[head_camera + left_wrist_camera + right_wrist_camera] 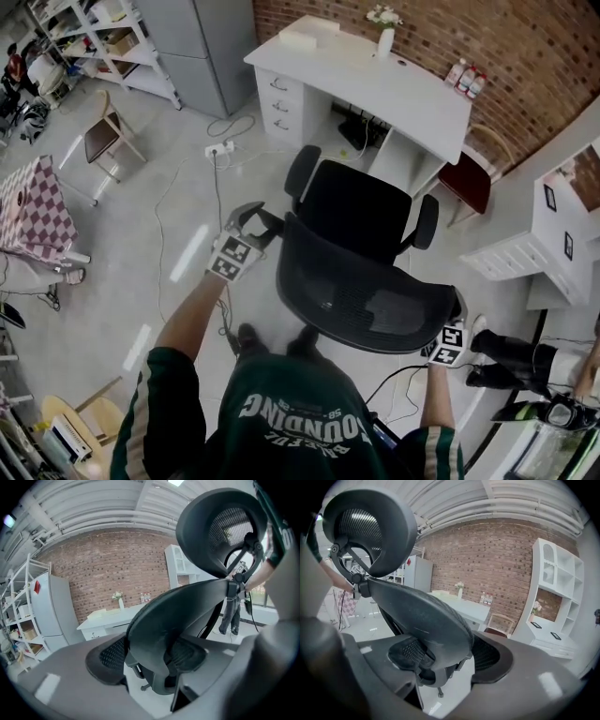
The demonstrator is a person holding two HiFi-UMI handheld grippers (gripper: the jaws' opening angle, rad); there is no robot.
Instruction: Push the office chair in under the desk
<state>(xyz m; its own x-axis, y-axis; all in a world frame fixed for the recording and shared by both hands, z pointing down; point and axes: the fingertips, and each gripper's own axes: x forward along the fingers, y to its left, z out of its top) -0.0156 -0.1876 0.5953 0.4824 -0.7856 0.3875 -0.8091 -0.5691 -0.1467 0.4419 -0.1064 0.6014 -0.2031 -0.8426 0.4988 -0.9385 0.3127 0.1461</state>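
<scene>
**Chair held by its back**

The office chair [354, 211] stands just short of the desk [412, 89], seat toward it. On the side away from the desk, left gripper [261, 223] and right gripper [456, 316] each clamp a backrest edge

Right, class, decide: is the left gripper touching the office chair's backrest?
Touching. The left gripper view shows the backrest rim filling the space between the left gripper's two pads, with no gap at either.
</scene>
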